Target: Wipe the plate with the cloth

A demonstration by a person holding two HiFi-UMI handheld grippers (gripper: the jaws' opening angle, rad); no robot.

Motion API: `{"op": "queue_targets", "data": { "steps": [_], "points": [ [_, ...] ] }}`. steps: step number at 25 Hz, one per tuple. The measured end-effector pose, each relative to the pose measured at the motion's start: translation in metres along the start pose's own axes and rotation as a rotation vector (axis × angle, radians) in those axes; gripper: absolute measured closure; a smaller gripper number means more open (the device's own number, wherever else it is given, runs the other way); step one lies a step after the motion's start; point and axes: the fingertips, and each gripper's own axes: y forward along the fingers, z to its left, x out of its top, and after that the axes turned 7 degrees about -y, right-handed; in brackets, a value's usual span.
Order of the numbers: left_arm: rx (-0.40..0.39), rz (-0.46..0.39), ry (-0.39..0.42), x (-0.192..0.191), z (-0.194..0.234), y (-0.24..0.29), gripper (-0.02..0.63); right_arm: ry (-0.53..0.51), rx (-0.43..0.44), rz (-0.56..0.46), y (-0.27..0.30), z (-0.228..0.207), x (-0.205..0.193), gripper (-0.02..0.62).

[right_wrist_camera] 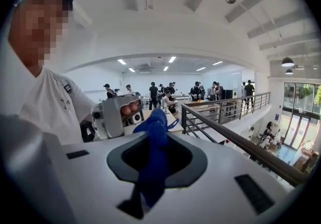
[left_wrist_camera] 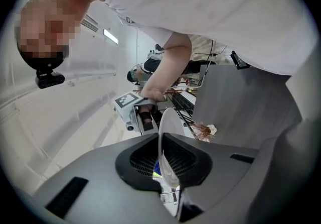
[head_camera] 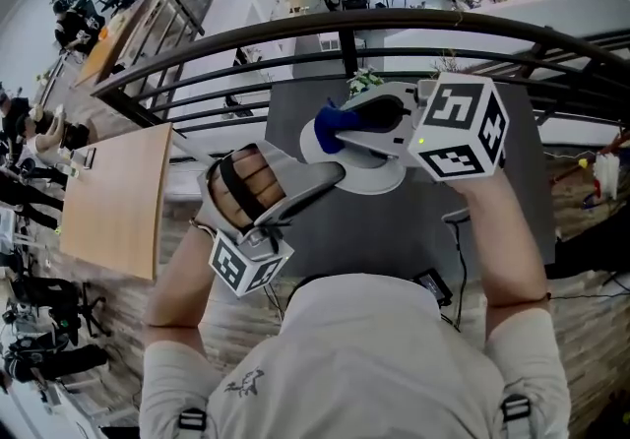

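Your left gripper (head_camera: 313, 183) — fingers clamped on the white plate (head_camera: 372, 174) at its 8 o'clock rim, plate held up over the dark desk (head_camera: 492, 220). Your right gripper (head_camera: 346, 130) sits at the plate's 3 o'clock — fingers pinched tight on the blue cloth (head_camera: 332, 124), cloth against the plate near 10 o'clock.

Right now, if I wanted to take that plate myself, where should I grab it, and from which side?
Probably by its thin rim, as the left gripper does. The plate is a wide, shallow disc held in the air, so only its edge fits between two jaws. Come in edge-on at the bare rim nearest the person, clear of the cloth in the right gripper.
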Motion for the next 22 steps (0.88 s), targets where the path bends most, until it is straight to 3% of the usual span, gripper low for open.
{"op": "queue_targets", "data": {
  "steps": [7, 10, 18, 22],
  "points": [
    [-0.052, 0.064, -0.038, -0.023, -0.023, 0.011, 0.574, 0.008, 0.037, -0.010, 0.001, 0.019, -0.008, 0.529],
    [-0.069, 0.079, -0.107, -0.039, -0.031, 0.012, 0.574, 0.056, 0.043, -0.027, 0.000, 0.017, -0.020, 0.529],
    [-0.122, 0.177, -0.454, -0.102, -0.081, 0.018, 0.577, 0.175, -0.007, 0.007, 0.009, 0.005, -0.080, 0.529],
    [-0.079, 0.193, -0.788, -0.122, -0.104, 0.022, 0.583, 0.265, -0.016, -0.052, 0.017, 0.000, -0.100, 0.529]
  ]
}}
